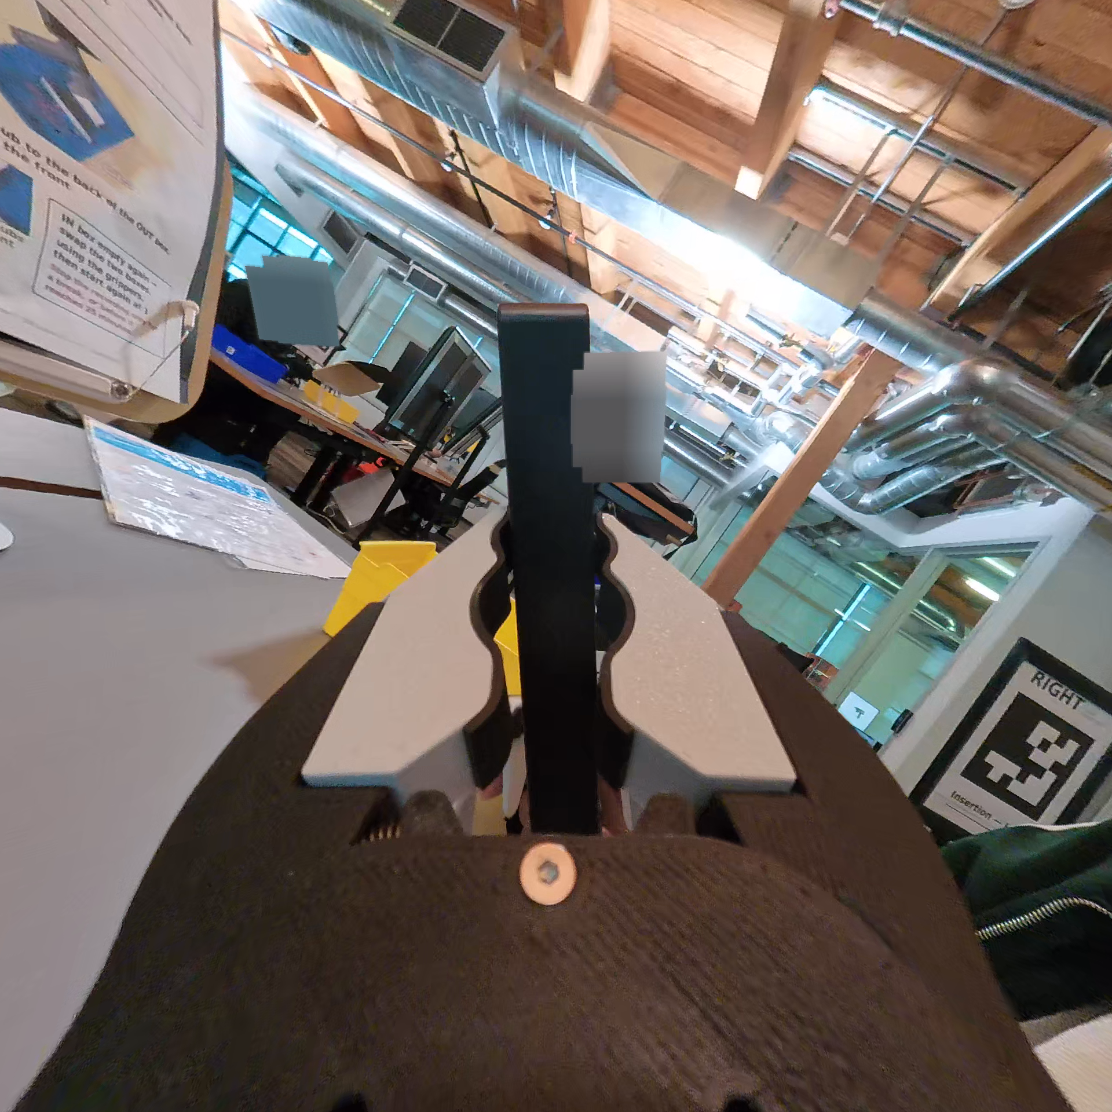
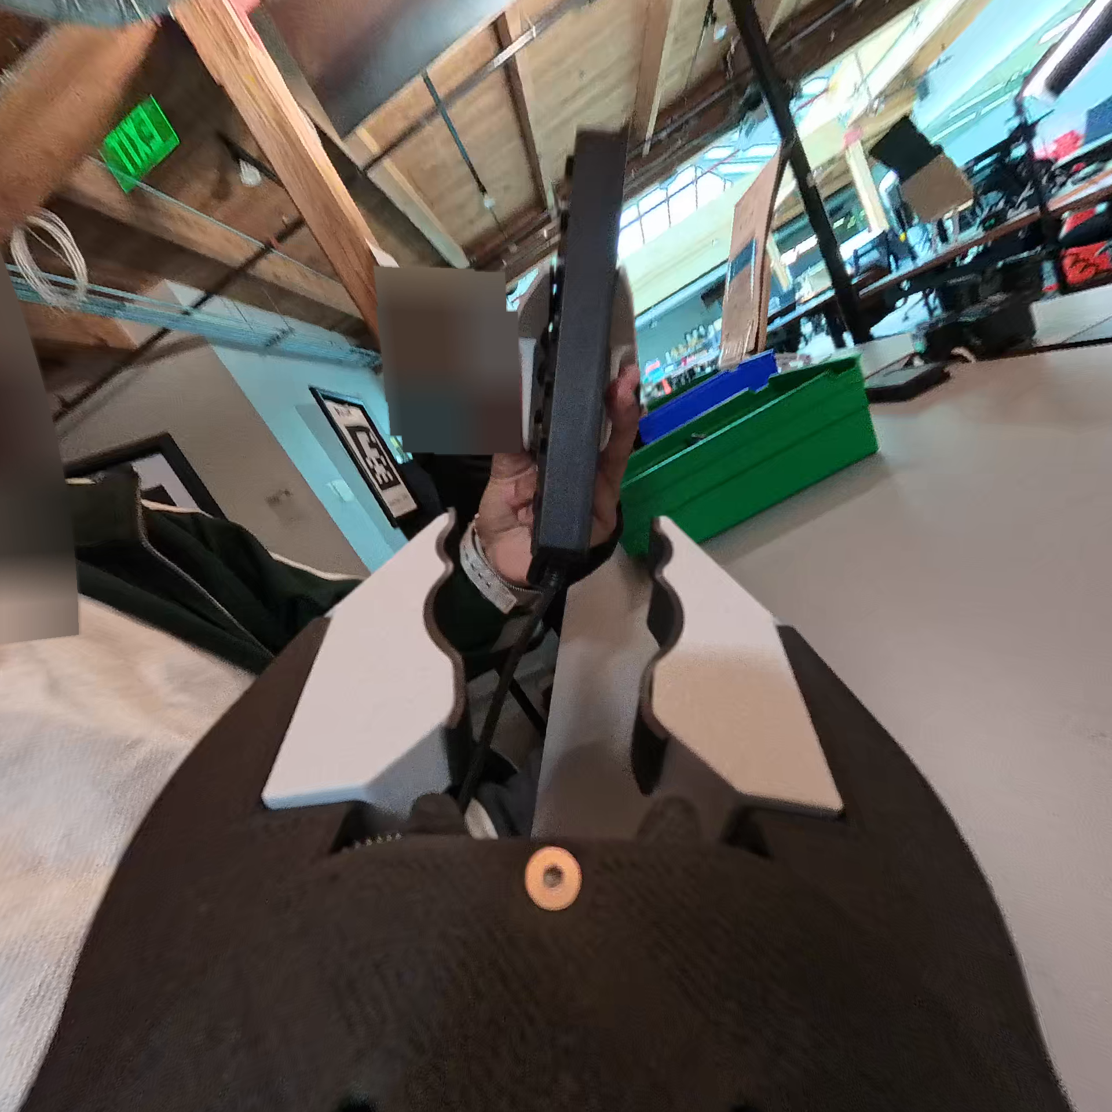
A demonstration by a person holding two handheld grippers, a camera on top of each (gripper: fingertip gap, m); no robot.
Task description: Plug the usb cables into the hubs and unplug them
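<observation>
My left gripper is shut on a long black USB hub, which stands upright between the wavy black pads and sticks out well past the fingertips. In the right wrist view the same hub is held up edge-on in front of a hand. A black cable leaves the hub's lower end and hangs down through the gap of my right gripper. That gripper is open, with its fingers apart and not touching the cable. I see no USB plug.
The grey table carries a yellow bin just behind the left fingers and a laminated sheet. An instruction sheet hangs at upper left. A green bin and a blue bin stand on the table.
</observation>
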